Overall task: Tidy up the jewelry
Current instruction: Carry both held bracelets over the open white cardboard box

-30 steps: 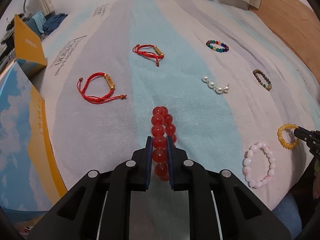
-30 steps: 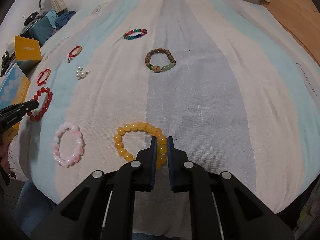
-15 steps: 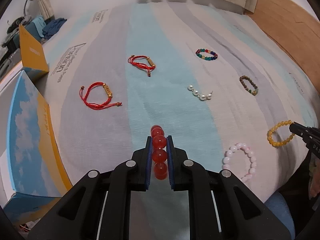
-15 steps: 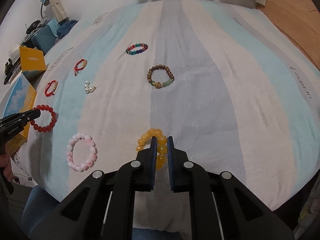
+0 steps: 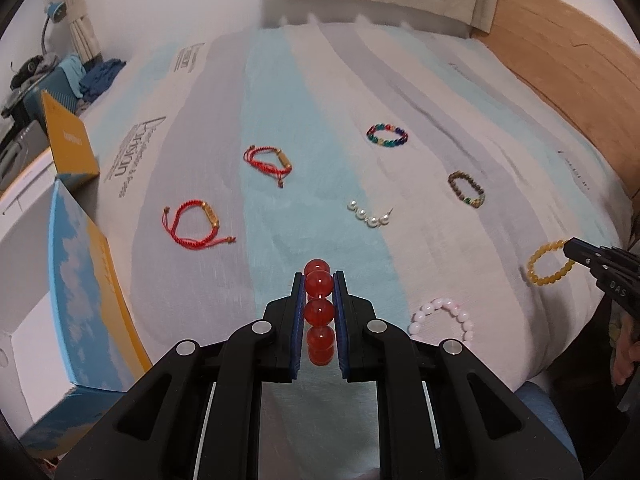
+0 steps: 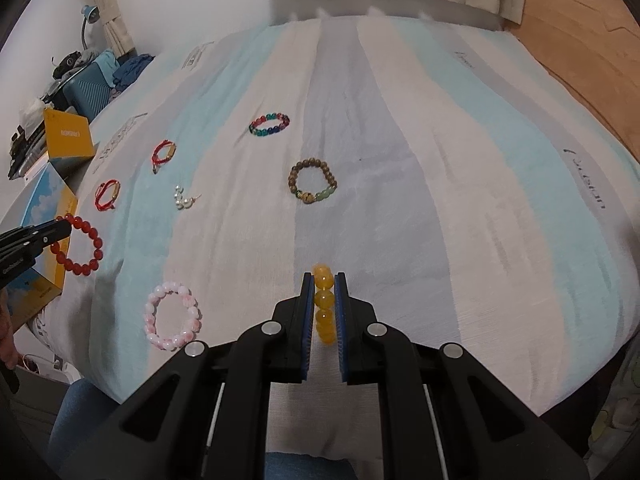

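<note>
My left gripper is shut on a red bead bracelet and holds it hanging above the striped bedsheet; it also shows in the right wrist view. My right gripper is shut on a yellow bead bracelet, lifted off the sheet; it also shows in the left wrist view. A pink bead bracelet lies on the sheet between the two grippers.
On the sheet lie two red cord bracelets, a pearl piece, a multicolour bead bracelet and a brown bead bracelet. A blue and yellow box stands at the left bed edge.
Both grippers have lifted and pulled back from the sheet, each carrying its bracelet, which now hangs edge-on between the fingers.
</note>
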